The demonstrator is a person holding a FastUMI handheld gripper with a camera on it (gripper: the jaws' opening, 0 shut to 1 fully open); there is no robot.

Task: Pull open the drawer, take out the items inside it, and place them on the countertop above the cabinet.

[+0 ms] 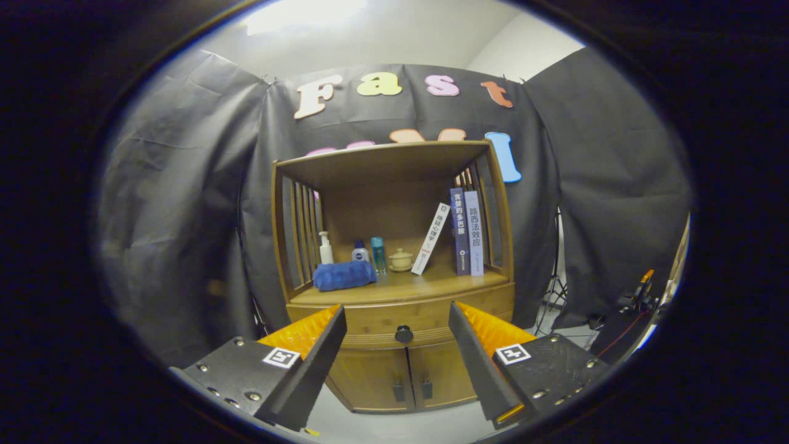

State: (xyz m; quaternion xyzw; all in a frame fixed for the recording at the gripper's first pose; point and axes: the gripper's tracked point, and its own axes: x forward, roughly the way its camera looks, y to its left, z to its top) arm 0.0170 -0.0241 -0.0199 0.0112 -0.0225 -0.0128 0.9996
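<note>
The drawer is seen shut, under the cabinet's table. Its small round knob sits beyond the gripper, whose fingers are spread wide and hold nothing. The knob looks hard and smooth; it should be pinched firmly and pulled straight.

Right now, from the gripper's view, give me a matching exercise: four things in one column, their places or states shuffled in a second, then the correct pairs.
Things:
1. rolled blue towel
2. drawer knob
3. white book
4. gripper

Places or states:
A. leaning tilted against the two upright books
B. lying at the front left of the countertop, before the bottles
C. open, fingers spread, holding nothing
D. on the closed drawer front, seen between the fingers

Pairs: 1-B, 2-D, 3-A, 4-C
</note>
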